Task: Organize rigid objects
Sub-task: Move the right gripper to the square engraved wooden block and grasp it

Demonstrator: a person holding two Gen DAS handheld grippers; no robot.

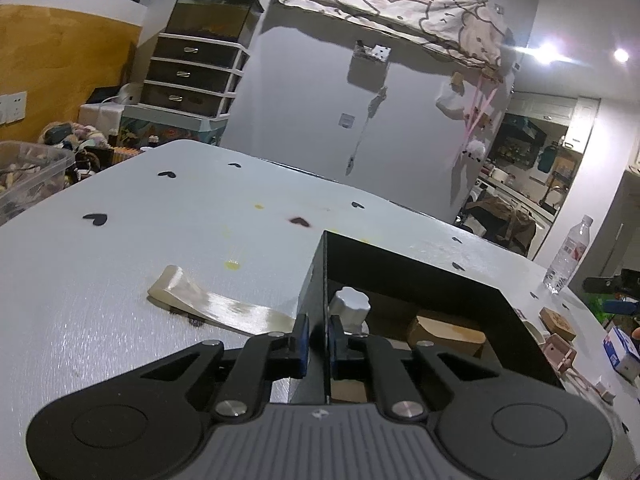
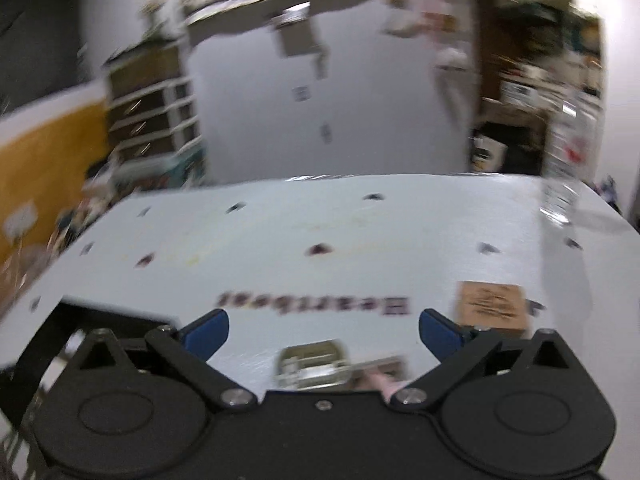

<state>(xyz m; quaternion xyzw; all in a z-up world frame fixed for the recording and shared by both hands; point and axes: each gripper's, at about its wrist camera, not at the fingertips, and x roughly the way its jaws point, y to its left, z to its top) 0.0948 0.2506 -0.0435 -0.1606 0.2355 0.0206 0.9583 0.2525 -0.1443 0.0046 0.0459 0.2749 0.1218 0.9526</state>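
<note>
Left tool (image 1: pixel 318 340) clenched on near wall of black box (image 1: pixel 420 276) at 3 o'clock on white bench (image 1: pixel 120 248); right tool (image 2: pixel 323 330) released, blurred, metal clip (image 2: pixel 310 364) between spread fingers.

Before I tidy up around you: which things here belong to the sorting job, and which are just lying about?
Job:
black box, gripped by left gripper
white knob inside it
brown block on table
shoehorn

Lying about:
water bottle
drawer unit
</note>
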